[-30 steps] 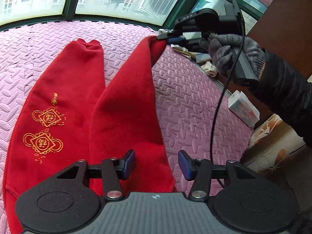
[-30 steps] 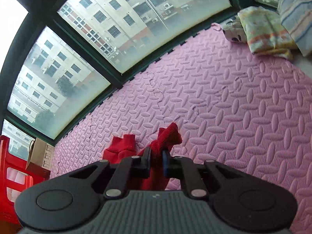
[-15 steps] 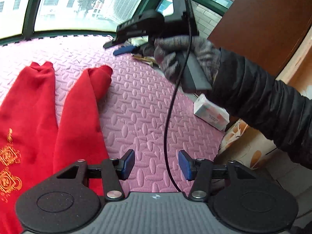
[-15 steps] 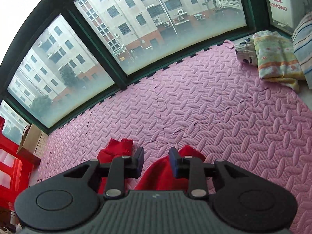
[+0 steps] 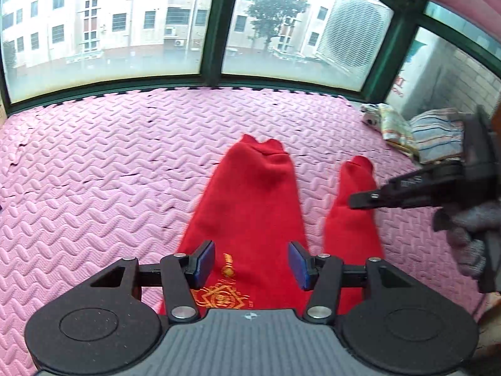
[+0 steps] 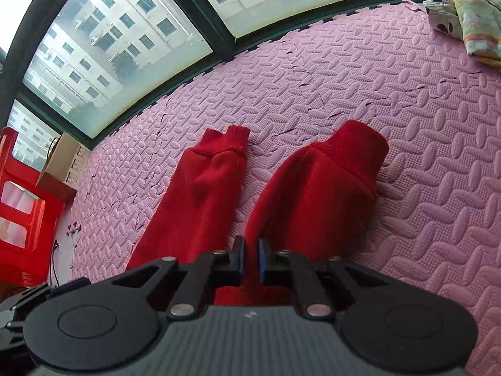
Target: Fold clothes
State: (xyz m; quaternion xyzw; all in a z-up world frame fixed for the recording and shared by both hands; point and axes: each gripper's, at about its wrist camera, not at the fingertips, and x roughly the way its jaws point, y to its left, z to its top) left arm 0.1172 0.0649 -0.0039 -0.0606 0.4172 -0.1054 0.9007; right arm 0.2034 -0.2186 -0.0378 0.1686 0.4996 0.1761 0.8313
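Observation:
Red trousers lie flat on the pink foam mat (image 5: 109,172), both cuffs towards the window. The left leg (image 5: 250,203) carries a gold embroidered knot (image 5: 222,294). My left gripper (image 5: 252,263) hovers open over that leg with nothing between its blue pads. The right leg (image 5: 350,228) lies beside it. My right gripper (image 5: 360,202), in a grey-gloved hand (image 5: 469,225), hangs just over the right leg. In the right wrist view both legs (image 6: 197,194) (image 6: 313,194) stretch ahead, and my right gripper (image 6: 251,258) is shut with no cloth pinched.
Folded patterned and striped cloths (image 5: 422,134) (image 6: 469,15) sit at the mat's far right corner. A red plastic stool (image 6: 18,206) and a cardboard box (image 6: 59,163) stand off the mat's left edge. Windows (image 5: 125,31) run along the far side.
The right gripper let go of the lifted right cuff, which now lies flat, and then shut again empty. The left gripper swung back over the embroidered leg.

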